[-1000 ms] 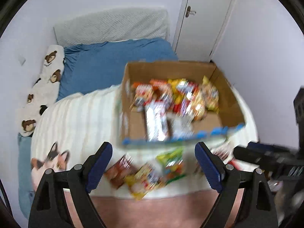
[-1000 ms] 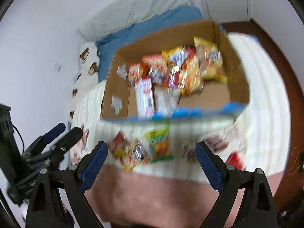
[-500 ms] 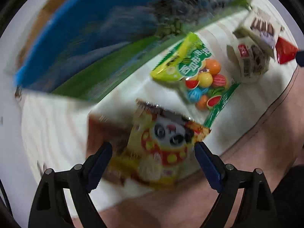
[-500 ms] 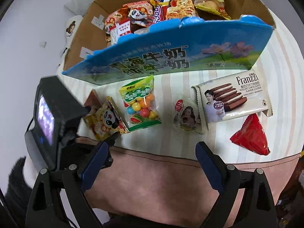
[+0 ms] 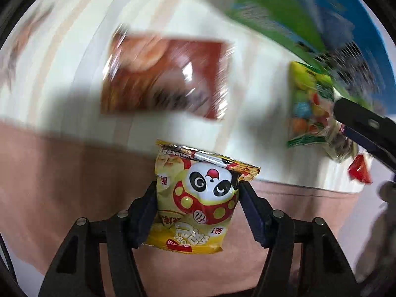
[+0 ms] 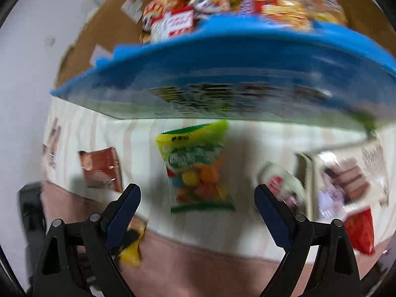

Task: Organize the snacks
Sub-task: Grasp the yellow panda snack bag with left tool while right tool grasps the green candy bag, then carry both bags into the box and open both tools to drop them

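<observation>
Currently both tools point steeply down over the bed's near edge. The big cardboard box [image 6: 222, 79], blue printed front, sits far side on the striped blanket [image 5: 61, 49], full of glossy packets. Left tool [image 5: 198, 210]: jaws have just been closing and now pinch the crinkly yellow panda snack bag [image 5: 198, 198] by its sides. Right tool [image 6: 198, 208]: spread wide, nothing between the pads, over the green candy bag [image 6: 198, 168]. Brown packet [image 5: 165, 76] lies flat, blurred.

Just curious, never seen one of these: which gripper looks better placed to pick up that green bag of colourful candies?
Right. The right gripper hangs open directly over the candy bag, while the left gripper is shut on the panda snack bag.
</observation>
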Demonstrator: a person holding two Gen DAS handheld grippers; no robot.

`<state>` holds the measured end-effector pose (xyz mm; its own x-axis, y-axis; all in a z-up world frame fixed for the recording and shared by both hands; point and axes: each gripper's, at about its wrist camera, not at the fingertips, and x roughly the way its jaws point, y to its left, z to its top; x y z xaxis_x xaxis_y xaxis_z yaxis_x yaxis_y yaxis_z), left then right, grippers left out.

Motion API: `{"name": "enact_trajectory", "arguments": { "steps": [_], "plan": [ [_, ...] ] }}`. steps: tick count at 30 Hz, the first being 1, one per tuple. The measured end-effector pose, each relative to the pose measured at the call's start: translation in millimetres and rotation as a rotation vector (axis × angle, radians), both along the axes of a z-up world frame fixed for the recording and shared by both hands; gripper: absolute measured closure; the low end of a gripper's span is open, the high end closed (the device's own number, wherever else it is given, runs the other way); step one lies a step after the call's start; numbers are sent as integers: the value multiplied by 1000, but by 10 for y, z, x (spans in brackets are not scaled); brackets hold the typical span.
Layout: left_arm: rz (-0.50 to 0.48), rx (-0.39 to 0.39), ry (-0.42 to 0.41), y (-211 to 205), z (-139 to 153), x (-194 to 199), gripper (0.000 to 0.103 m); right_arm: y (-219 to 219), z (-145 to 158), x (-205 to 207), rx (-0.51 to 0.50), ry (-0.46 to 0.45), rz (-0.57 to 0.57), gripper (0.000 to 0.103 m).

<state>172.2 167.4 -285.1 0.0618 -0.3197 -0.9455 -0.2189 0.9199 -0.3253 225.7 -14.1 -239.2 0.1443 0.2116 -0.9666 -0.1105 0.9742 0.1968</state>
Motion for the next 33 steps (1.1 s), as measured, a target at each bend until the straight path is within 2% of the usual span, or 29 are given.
{"name": "enact_trajectory", "arguments": {
  "steps": [1, 2, 3, 6, 11, 12, 16, 18, 20, 23, 26, 33],
  "plan": [
    [25, -33, 10, 50, -35, -13, 40, 88, -79, 45, -26, 4, 21, 12],
    [42, -58, 9, 92, -54, -12, 40, 141, -133, 75, -42, 9, 32, 26],
    [52, -68, 2, 119, -65, -2, 39, 195, -199, 97, -68, 16, 44, 44],
    [32, -72, -4, 124, -89, 27, 38, 280, -264, 64, -134, -7, 89, 50],
    [-67, -3, 4, -3, -106, 12, 32, 232, -254, -264, -143, 46, 145, 51],
    [-90, 44, -14, -81, -124, 14, 32, 194, -263, -343, -140, 58, 147, 51],
    [-192, 158, -11, -294, -130, 31, 32, -76, -341, -674, -116, 116, 100, 51],
    [-200, 197, -31, -384, -126, 22, 32, -233, -354, -816, -101, 135, 62, 51],
    [-189, 211, -49, -430, -114, -16, 40, -379, -358, -920, -78, 159, 20, 51],
    [-163, 196, -45, -547, -183, -245, 41, -520, -360, -1002, -43, 194, -34, 51],
    [-141, 149, -27, -540, -267, -343, 41, -613, -369, -1036, -13, 212, -67, 51],
    [-168, 184, -9, -672, -476, -243, 41, -746, -464, -886, 36, 259, -124, 44]
  ]
}}
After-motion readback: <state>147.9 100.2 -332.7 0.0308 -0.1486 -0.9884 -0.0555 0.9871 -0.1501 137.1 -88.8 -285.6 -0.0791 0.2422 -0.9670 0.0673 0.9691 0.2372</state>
